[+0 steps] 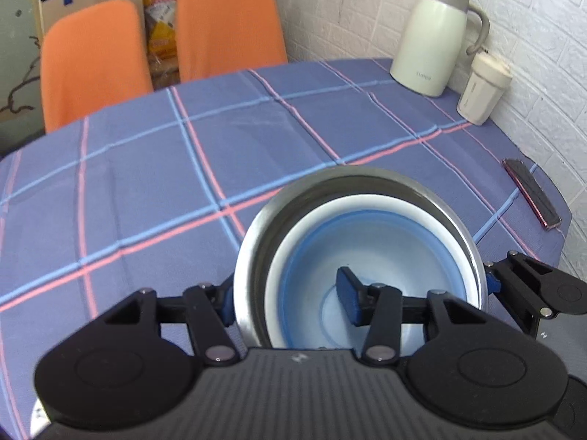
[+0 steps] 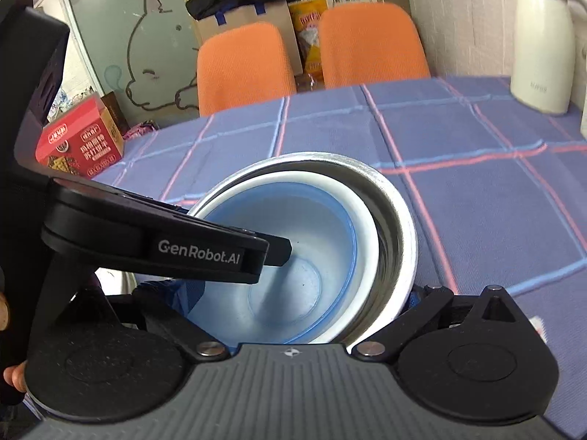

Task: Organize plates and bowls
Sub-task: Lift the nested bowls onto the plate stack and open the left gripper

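Note:
A steel bowl holds a white bowl, which holds a light blue bowl; the nested stack sits over the checked tablecloth. My left gripper straddles the left wall of the stack, one finger outside the steel rim and one blue pad inside the blue bowl, closed on the walls. My right gripper straddles the right wall of the same stack, its right finger outside the steel rim. The left gripper's body crosses the right wrist view.
A white thermos jug and a white cup stand at the table's far right by the brick wall. A dark phone lies near the right edge. Two orange chairs stand behind the table. A red box sits left.

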Action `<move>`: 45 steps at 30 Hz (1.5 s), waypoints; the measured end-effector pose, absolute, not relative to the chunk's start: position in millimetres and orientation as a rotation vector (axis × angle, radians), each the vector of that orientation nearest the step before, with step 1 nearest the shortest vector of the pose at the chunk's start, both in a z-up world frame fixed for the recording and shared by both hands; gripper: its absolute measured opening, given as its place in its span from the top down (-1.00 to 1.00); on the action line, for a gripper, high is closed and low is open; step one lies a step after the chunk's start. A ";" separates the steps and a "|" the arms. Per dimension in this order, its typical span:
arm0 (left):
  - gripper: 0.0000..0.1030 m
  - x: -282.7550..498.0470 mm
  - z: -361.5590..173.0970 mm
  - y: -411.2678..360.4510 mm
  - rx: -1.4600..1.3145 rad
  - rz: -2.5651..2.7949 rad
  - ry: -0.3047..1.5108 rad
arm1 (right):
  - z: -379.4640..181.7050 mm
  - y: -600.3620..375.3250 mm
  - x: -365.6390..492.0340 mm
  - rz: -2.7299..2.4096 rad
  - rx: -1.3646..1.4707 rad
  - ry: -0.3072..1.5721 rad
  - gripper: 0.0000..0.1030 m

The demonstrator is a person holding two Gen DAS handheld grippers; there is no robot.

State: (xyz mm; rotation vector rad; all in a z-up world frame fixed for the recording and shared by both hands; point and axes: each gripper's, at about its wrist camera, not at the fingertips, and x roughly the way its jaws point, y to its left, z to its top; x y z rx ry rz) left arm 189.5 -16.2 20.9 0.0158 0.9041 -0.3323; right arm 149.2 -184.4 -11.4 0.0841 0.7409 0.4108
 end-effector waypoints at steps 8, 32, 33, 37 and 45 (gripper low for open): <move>0.05 126.2 29.8 65.3 -0.011 -0.138 0.905 | 2.2 -132.4 120.9 0.588 0.067 0.715 -0.72; -0.47 62.7 21.0 159.7 -0.127 0.018 0.787 | -8.7 -45.7 71.2 0.725 -0.104 0.731 -0.70; -0.47 61.5 25.1 162.7 -0.140 0.031 0.770 | -4.4 -49.7 70.6 0.707 -0.104 0.704 -0.70; -0.47 59.0 42.3 165.0 -0.193 0.050 0.702 | 8.1 -72.0 74.9 0.655 -0.056 0.639 -0.70; -0.47 48.6 61.0 118.4 -0.176 0.113 0.541 | 15.1 -105.5 88.6 0.578 0.046 0.590 -0.71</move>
